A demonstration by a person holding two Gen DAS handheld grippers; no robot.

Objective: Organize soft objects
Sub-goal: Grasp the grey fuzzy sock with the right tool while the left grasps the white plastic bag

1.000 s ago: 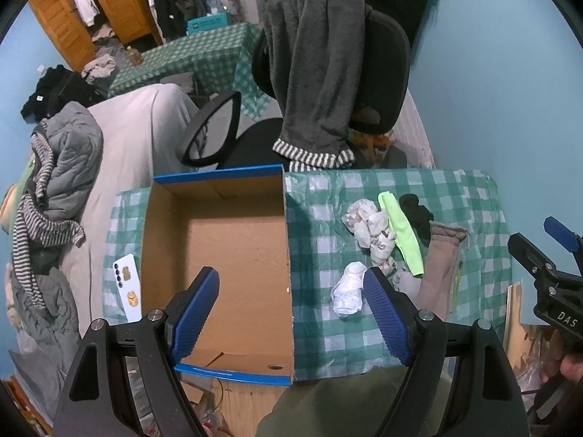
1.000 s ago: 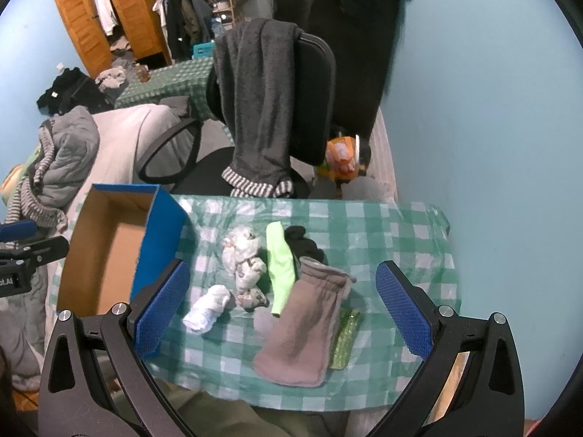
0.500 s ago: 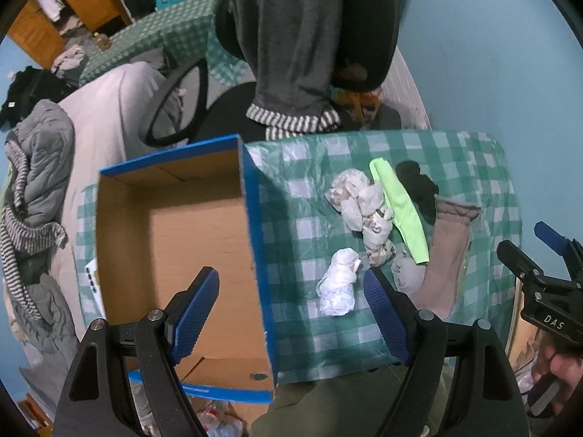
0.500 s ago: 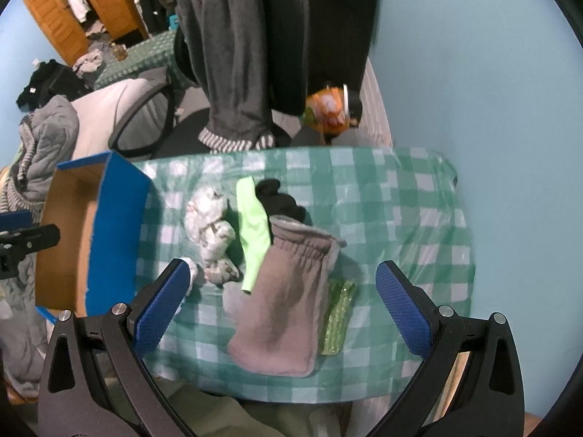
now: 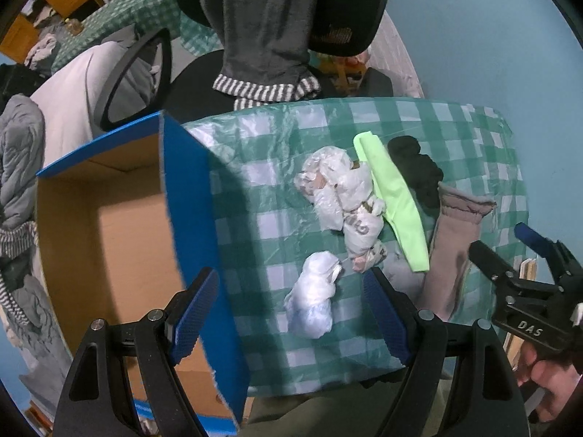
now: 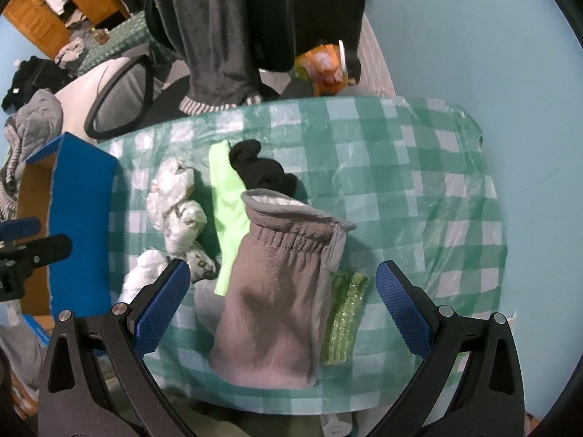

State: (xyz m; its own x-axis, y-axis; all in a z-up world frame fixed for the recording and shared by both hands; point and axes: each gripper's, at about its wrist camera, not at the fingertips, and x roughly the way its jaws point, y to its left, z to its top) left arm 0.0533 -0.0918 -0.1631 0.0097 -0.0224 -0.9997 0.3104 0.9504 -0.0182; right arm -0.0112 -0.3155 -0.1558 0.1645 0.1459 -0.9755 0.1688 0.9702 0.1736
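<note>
Soft items lie on a green checked tablecloth [image 6: 419, 153]: a grey fleece pouch [image 6: 280, 291], a neon green cloth [image 6: 227, 204], a black sock [image 6: 260, 173], a patterned white bundle [image 5: 346, 196] and a small white bundle [image 5: 313, 298]. An open cardboard box [image 5: 109, 240] with blue outer walls stands at the table's left. My left gripper [image 5: 291, 313] is open above the small white bundle. My right gripper [image 6: 282, 306] is open above the grey pouch; it also shows in the left wrist view [image 5: 510, 251].
A green bubble-textured packet [image 6: 344, 317] lies beside the pouch. A black office chair [image 5: 328, 7] draped with a grey garment [image 5: 262, 25] stands behind the table. A blue wall [image 6: 473, 36] is at the right. Clothes pile on a bed [image 5: 22, 153] at the left.
Both grippers have moved forward and down towards the table. The left one shifted right from over the box to over the small white bundle. Both stay open.
</note>
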